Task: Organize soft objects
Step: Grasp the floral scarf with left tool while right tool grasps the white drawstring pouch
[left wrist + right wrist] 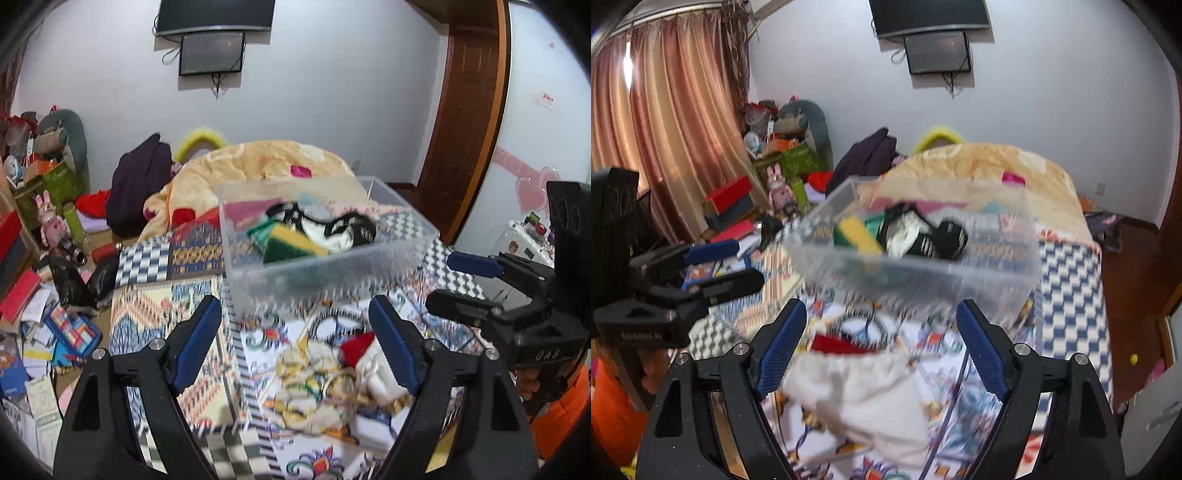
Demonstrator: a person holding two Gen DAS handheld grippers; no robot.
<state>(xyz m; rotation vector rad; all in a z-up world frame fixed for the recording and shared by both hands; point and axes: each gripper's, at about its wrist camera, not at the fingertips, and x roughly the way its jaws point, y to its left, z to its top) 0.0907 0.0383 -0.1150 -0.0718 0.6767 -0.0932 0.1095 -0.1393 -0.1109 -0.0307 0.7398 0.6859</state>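
Observation:
A clear plastic bin [332,269] stands on the patterned bedspread [155,317]; it also shows in the right wrist view [979,280]. Inside lie a yellow-green sponge [291,240], a black-and-white sock [343,229] and a pink cloth [243,212]. A white soft item with a red part [860,391] lies on the bed just below my open right gripper [881,339]. In the left wrist view it lies between the fingers of my open left gripper [295,339] as the white and red item [369,362], next to a patterned cloth [314,387]. The right gripper [465,280] shows at the right, open.
A peach blanket [266,162] and a dark purple garment [140,184] lie behind the bin. Books, boxes and toys [44,295] clutter the floor left of the bed. A wooden door [469,110] is at the right, curtains [665,129] at the left.

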